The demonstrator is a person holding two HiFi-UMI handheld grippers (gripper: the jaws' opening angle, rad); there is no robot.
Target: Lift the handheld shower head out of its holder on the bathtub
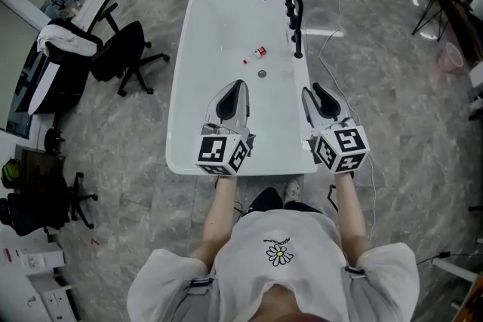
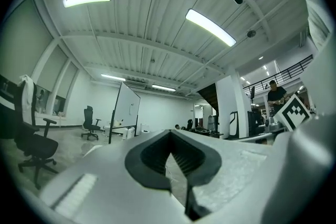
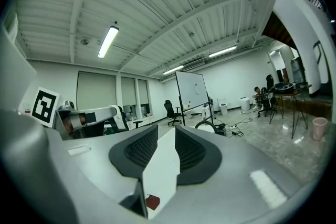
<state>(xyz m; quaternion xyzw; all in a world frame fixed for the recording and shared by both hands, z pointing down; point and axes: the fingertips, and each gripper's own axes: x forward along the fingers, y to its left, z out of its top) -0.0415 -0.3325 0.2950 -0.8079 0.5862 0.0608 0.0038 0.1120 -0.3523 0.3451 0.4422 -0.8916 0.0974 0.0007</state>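
The black handheld shower head (image 1: pixel 296 25) stands on the right rim of the white bathtub (image 1: pixel 179 79), toward its far end. A small red-and-white bottle (image 1: pixel 257 53) lies inside, mid-tub, with the round drain (image 1: pixel 262 74) just before it.

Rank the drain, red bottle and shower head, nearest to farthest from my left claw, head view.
1. Drain, on the tub floor, just ahead of the left claw.
2. Red bottle, just beyond the drain.
3. Shower head, on the tub's right rim.
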